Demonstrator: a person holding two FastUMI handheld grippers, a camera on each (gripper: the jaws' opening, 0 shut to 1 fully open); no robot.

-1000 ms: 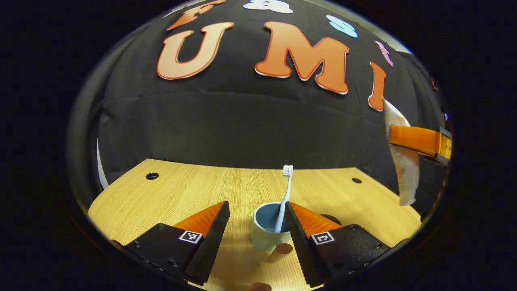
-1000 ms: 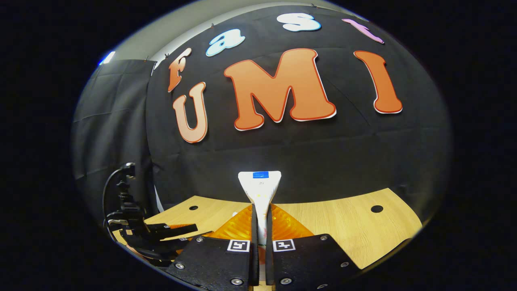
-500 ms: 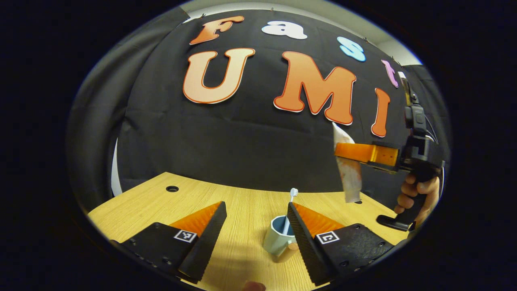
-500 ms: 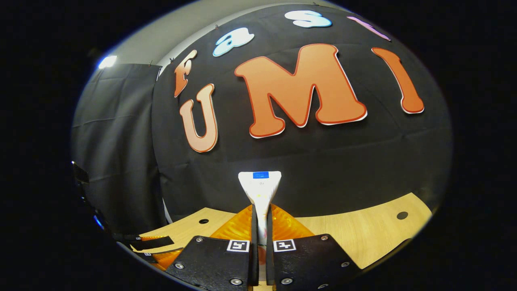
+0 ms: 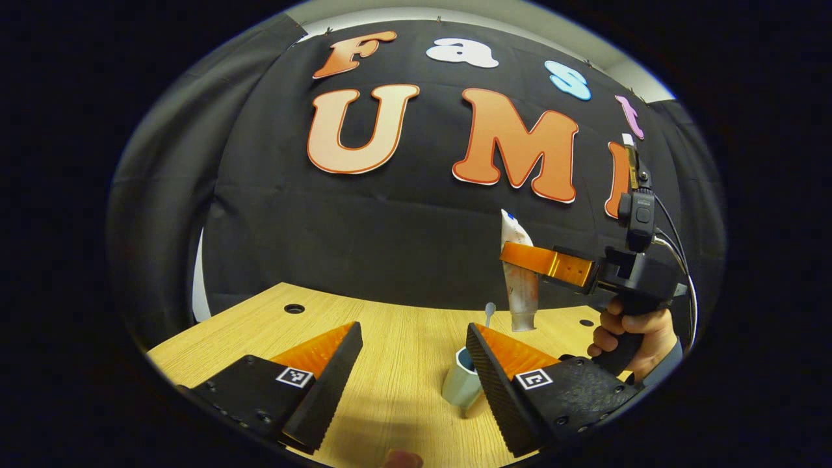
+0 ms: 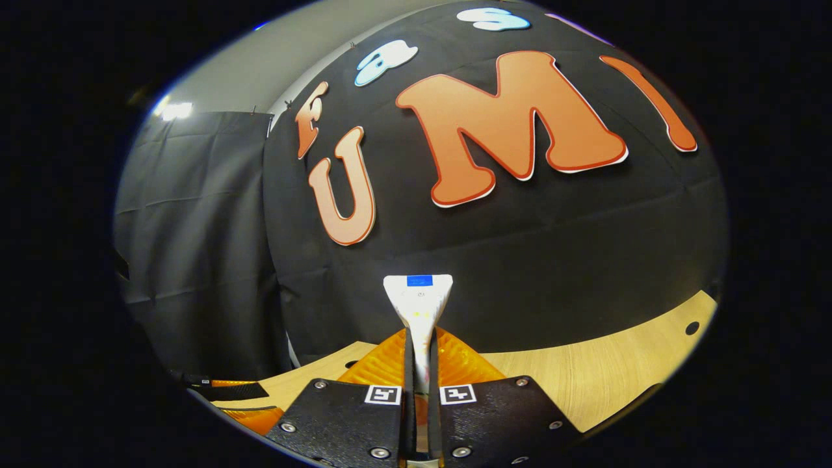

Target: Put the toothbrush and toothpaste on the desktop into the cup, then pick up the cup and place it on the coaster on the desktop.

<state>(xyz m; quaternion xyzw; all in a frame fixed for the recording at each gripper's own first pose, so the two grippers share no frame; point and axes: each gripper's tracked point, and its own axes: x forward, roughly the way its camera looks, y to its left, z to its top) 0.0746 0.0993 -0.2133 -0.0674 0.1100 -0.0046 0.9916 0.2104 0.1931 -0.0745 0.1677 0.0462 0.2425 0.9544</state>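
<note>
A pale blue cup (image 5: 459,385) stands on the wooden desktop (image 5: 390,338), partly behind my left gripper's right finger. A white toothbrush (image 5: 489,312) stands in it, head up. My left gripper (image 5: 413,333) is open with nothing between its fingers, and the cup sits just beyond it to the right. A hand (image 5: 634,333) holds my right gripper (image 5: 520,255), shut on a white toothpaste tube (image 5: 520,286) that hangs upright in the air above and slightly right of the cup. In the right gripper view the tube's flat crimped end (image 6: 418,298) sticks up from my shut right gripper (image 6: 419,338).
The desktop has small round holes at the back left (image 5: 294,308) and back right (image 5: 586,322). The black cloth wall rises right behind the desk. One finger of the left gripper (image 6: 227,390) shows low at the left of the right gripper view.
My left gripper has drawn back from the cup, which looks smaller now. The right gripper has carried the toothpaste leftward in the left gripper view, to nearly over the cup.
</note>
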